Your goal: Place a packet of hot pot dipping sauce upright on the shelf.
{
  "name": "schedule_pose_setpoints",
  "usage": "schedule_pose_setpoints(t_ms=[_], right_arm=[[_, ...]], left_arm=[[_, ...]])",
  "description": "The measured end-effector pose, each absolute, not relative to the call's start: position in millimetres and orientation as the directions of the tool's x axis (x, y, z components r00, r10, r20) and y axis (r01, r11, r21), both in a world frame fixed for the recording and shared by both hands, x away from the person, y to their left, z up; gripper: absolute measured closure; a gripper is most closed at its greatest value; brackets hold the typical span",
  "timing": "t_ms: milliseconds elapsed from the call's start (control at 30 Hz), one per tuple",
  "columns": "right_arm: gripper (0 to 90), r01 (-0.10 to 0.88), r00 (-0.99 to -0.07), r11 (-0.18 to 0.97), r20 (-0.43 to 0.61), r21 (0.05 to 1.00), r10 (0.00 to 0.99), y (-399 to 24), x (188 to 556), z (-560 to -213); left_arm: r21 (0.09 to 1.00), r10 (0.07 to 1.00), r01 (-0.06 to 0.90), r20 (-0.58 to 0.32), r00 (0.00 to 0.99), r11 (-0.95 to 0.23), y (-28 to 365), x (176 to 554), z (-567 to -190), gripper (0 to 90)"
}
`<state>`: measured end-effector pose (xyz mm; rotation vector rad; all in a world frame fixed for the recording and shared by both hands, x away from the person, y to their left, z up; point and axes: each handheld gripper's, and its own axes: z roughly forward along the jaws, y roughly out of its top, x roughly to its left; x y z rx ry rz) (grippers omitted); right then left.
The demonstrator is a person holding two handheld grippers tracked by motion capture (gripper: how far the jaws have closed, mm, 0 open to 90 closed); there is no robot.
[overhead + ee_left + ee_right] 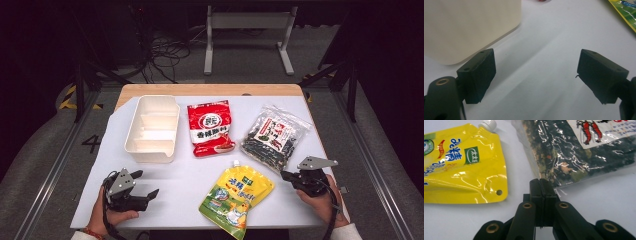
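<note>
The right gripper (pixel 540 182), clenched empty, sits at the seaweed bag's (pixel 579 150) near corner by the surface's right edge; the left gripper (pixel 142 186) is released.

The red packet (pixel 211 128) is showing white Chinese characters, "香辣" among them, under a round emblem. The yellow spout pouch (pixel 461 165) is carrying blue characters and a green badge reading "太太乐". A "4" (pixel 92 143) is showing on the floor. The label on the clear bag (pixel 584 150) is staying unreadable.
</note>
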<state>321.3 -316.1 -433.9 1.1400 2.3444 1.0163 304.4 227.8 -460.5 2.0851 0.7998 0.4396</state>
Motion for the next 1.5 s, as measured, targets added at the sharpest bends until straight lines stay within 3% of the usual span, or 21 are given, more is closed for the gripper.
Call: schedule_pose_setpoints(t_ms=[400,967,1133,1200,1300,1367,1467,1500], right_arm=[[90.0,0.544,-0.577,0.448,-0.071,0.710,0.813,-326,320,-428],[83.2,0.534,-0.566,0.412,-0.050,0.738,0.823,-328,316,-413],[74.5,0.507,-0.530,0.330,-0.014,0.796,0.848,-330,328,-400],[62.9,0.505,-0.507,0.295,0.002,0.811,0.862,-332,337,-398],[57.2,0.532,-0.460,0.243,0.036,0.811,0.887,-335,354,-401],[45.8,0.574,-0.406,0.199,0.064,0.795,0.912,-340,377,-411],[38.3,0.601,-0.389,0.167,0.104,0.782,0.915,-345,390,-419],[31.1,0.630,-0.336,0.123,0.127,0.767,0.933,-350,404,-429]], left_arm=[[0.807,0.677,0.384,0.027,0.735,-0.449,228,305,-461,16.1],[0.808,0.676,0.381,0.029,0.736,-0.449,229,305,-461,16.3],[0.802,0.666,0.378,0.033,0.745,-0.463,226,306,-461,16.3],[0.800,0.664,0.379,0.032,0.747,-0.465,225,306,-461,16.2],[0.802,0.664,0.380,0.028,0.747,-0.461,225,306,-461,16.2],[0.802,0.668,0.383,0.027,0.744,-0.459,226,307,-462,16.3],[0.801,0.669,0.384,0.027,0.743,-0.459,226,307,-462,16.3],[0.802,0.666,0.382,0.026,0.745,-0.459,226,307,-462,16.3]])
